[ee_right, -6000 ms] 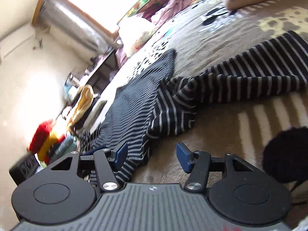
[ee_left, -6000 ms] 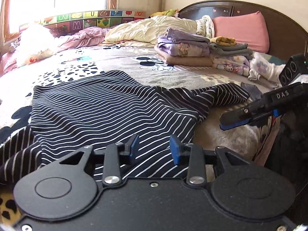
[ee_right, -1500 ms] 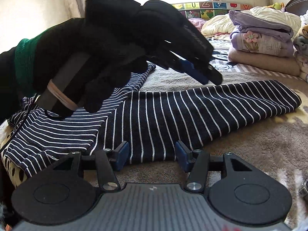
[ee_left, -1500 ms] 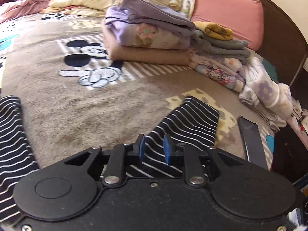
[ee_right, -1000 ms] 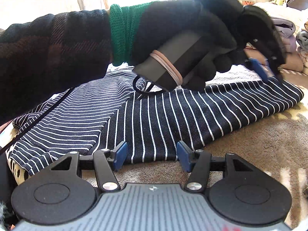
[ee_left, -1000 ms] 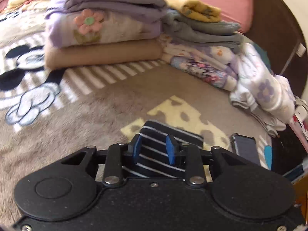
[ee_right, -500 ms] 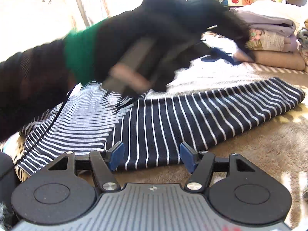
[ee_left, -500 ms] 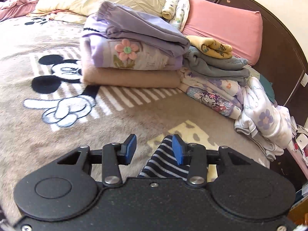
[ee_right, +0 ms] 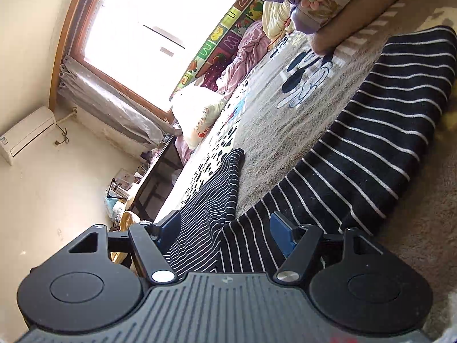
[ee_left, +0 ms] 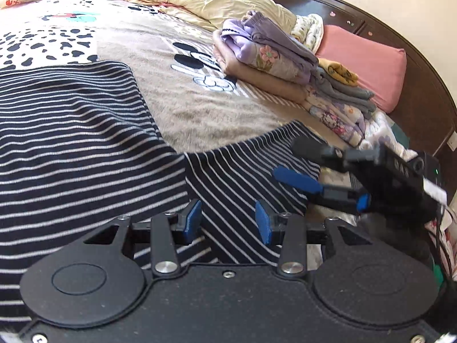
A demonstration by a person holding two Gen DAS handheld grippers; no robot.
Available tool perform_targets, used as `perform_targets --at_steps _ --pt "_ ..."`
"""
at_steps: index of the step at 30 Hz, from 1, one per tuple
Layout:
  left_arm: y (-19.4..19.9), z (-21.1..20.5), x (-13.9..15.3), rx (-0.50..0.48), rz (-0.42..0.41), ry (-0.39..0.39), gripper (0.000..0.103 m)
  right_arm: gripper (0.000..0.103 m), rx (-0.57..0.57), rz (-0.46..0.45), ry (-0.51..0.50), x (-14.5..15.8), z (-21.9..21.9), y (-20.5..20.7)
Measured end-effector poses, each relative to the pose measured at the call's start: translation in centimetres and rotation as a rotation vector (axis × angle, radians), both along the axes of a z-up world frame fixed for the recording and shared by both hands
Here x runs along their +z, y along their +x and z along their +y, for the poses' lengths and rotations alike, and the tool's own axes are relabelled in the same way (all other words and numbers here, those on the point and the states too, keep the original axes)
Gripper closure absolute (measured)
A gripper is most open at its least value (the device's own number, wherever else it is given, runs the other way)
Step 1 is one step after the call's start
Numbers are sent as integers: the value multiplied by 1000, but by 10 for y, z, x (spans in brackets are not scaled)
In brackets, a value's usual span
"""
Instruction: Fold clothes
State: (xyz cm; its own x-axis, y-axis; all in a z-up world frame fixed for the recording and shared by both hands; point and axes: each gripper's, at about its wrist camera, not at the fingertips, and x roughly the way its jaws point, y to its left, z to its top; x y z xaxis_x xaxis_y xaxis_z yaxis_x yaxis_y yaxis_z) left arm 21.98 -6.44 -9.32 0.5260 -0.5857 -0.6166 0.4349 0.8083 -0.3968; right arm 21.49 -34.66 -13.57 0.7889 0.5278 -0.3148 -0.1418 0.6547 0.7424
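A: We are holding the left gripper (ee_left: 228,220) with its jaws spread and nothing between them, low over the striped garment (ee_left: 85,148). The right gripper (ee_right: 227,228) is gaping too, empty, over the seam where the sleeve (ee_right: 371,143) meets the body.

B: And the garment is lying flat on the bed (ee_left: 182,108), the sleeve stretching out toward the stack of folded clothes (ee_left: 265,57).

A: It is looking soft, light and limp, so we are judging the cuff or a hem edge the surest place to pinch.
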Motion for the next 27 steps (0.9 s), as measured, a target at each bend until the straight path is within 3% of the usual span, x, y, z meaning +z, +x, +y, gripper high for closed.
perform_targets --at_steps 4,15,18,20,23,27 --pt "-5 2 -1 10 -3 3 63 51 -56 40 127 -9 -7 14" --pt "-18 9 -4 39 -11 6 63 45 -478 60 86 -15 -84 44" --pt "-20 13 -3 52 -13 -3 63 43 -425 20 113 -10 -78 37" --pt "-21 14 -3 60 -15 -13 63 42 -305 -7 111 -7 -61 45" --pt "-22 14 -5 70 -16 -8 62 35 -174 23 60 -7 -37 60" --pt "-25 12 -5 67 -14 1 62 37 -287 59 52 -11 -55 66"
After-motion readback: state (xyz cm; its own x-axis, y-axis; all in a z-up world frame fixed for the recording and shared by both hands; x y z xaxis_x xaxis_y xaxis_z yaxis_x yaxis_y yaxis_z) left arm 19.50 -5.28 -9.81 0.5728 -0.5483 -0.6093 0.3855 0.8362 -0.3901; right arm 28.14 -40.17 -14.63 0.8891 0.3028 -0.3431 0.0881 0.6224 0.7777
